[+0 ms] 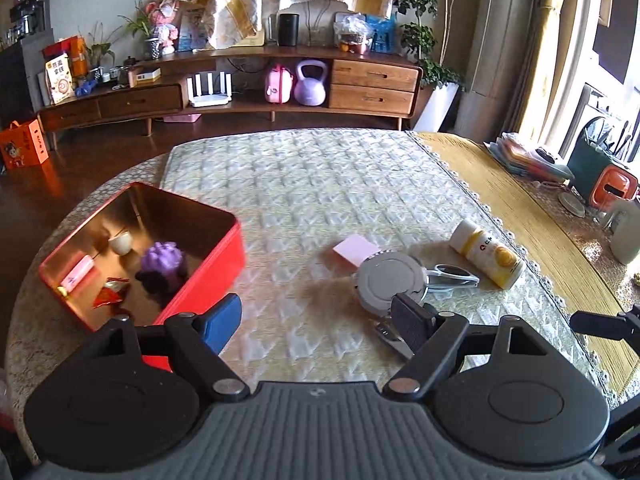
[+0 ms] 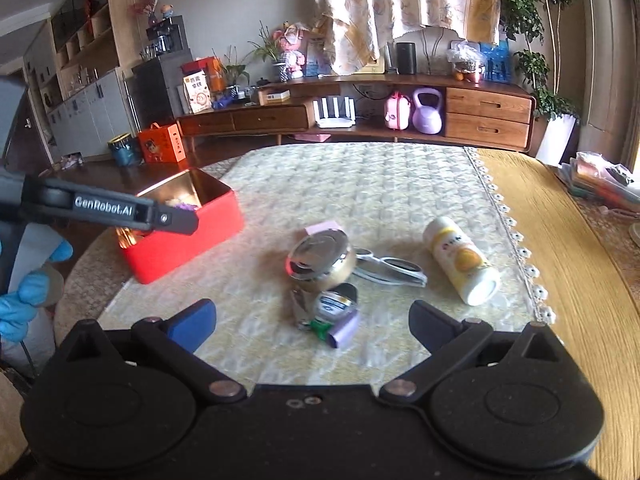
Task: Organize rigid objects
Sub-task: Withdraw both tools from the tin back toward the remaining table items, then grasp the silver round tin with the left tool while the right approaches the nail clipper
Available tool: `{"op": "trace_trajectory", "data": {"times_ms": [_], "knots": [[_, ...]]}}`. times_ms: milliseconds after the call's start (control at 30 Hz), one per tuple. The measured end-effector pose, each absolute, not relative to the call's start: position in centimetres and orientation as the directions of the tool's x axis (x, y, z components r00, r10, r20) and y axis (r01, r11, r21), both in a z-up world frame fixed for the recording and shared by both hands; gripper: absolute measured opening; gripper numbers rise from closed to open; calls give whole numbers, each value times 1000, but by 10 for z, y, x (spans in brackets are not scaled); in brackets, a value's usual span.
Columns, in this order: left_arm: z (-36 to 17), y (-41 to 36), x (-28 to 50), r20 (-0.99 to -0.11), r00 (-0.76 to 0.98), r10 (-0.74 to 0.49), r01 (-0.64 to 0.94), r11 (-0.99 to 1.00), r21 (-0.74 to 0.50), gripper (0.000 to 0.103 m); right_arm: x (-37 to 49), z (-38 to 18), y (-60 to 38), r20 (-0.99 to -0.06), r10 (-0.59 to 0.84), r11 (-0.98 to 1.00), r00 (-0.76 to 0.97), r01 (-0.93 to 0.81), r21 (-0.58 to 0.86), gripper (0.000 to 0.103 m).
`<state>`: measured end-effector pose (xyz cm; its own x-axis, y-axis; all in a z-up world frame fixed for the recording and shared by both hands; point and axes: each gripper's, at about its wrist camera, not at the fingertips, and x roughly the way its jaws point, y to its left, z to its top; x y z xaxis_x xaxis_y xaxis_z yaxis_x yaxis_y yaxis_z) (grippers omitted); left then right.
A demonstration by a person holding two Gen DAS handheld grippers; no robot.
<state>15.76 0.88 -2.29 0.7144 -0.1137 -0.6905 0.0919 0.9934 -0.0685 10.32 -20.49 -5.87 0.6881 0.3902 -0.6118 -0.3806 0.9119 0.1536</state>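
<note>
Looking along the left gripper (image 1: 316, 322): jaws wide, nothing between them. Red tin box (image 1: 208, 280) sits open at left on the quilted mat (image 1: 320, 184), near its left edge. Inside: small white cup (image 1: 120, 242), purple knobbly toy (image 1: 163, 261), pink tube (image 1: 78, 273), red wrapper (image 1: 109, 295). Bare mat lies between box and clutter.

Right wrist view: right gripper (image 2: 316, 328) spread fully, jaws empty, over the small pile. Round metal tin (image 2: 322, 260) closed, touching sunglasses (image 2: 390, 270); tape measure (image 2: 334, 304) and lilac block (image 2: 345, 330) just below. White-yellow bottle (image 2: 462, 260) lies tipped near the mat's lace edge (image 2: 516, 236). Far half of mat open.
</note>
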Motion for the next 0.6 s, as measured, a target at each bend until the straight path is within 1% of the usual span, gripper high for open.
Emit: {"op": "trace_trajectory", "data": {"times_ms": [400,600], "knots": [[-55,-35,208,-741,655,-147,157,986,-57,82,122,-90,-208,-650,421,883,633,-449,135,100],[-76,-46,234,-780,590,-211,191,974,-119,82,136,-104,-206,-675,438,866,594,-481,137,98]]}}
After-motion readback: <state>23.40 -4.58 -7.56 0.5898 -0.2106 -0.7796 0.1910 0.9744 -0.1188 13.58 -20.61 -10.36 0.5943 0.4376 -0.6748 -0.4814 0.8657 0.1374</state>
